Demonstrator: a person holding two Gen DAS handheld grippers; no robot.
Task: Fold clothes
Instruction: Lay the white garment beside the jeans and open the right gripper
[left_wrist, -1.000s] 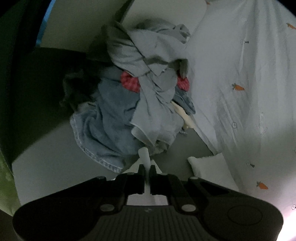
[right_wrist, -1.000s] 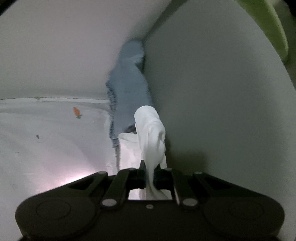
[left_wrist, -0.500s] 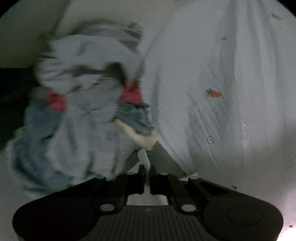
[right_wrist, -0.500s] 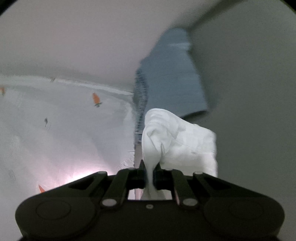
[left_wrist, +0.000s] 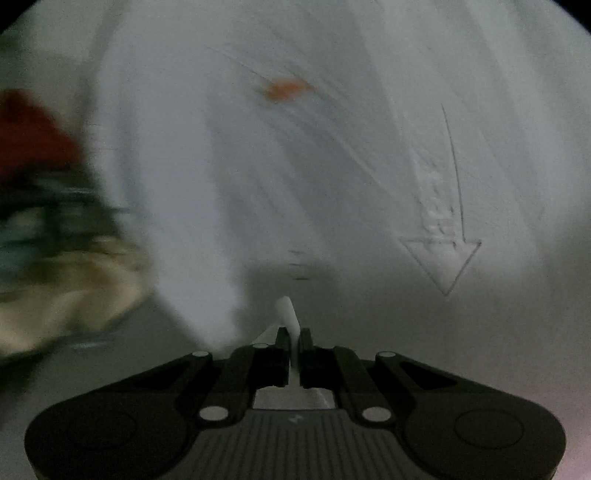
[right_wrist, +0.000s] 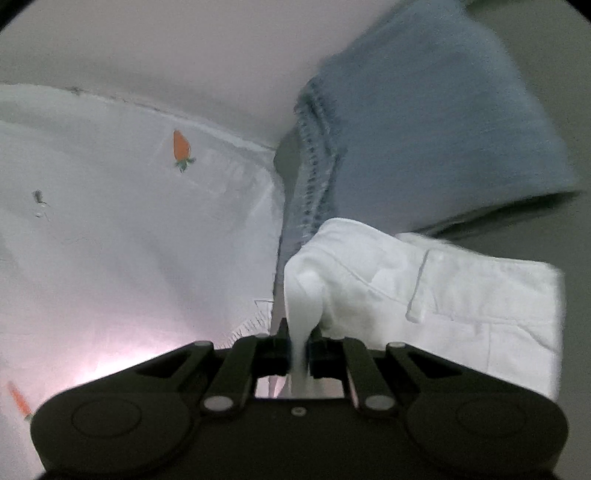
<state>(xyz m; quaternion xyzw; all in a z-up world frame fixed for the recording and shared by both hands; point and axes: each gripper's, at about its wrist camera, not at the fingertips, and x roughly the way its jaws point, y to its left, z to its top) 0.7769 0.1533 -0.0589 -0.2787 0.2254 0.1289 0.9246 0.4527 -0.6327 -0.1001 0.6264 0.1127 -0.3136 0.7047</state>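
The left gripper (left_wrist: 293, 341) was clamped on a thin fold of the white garment (left_wrist: 286, 314), which stood up between its nearly closed jaws. Beyond it lay the white bedsheet (left_wrist: 332, 166), printed with an orange carrot (left_wrist: 286, 88) and an arrow outline (left_wrist: 445, 254). At the left edge of that view, a motion-blurred pile of clothes (left_wrist: 55, 221) showed red, blue-green and cream patches. The right gripper (right_wrist: 300, 338) had just been opening its jaws slightly, yet a bunched edge of the white garment (right_wrist: 424, 295) remained pinched between them; the rest of the garment spread to the right of the jaws. Just behind it lay a blue denim item (right_wrist: 424, 129) with a stitched seam, beside the carrot-print bedsheet (right_wrist: 129, 221).
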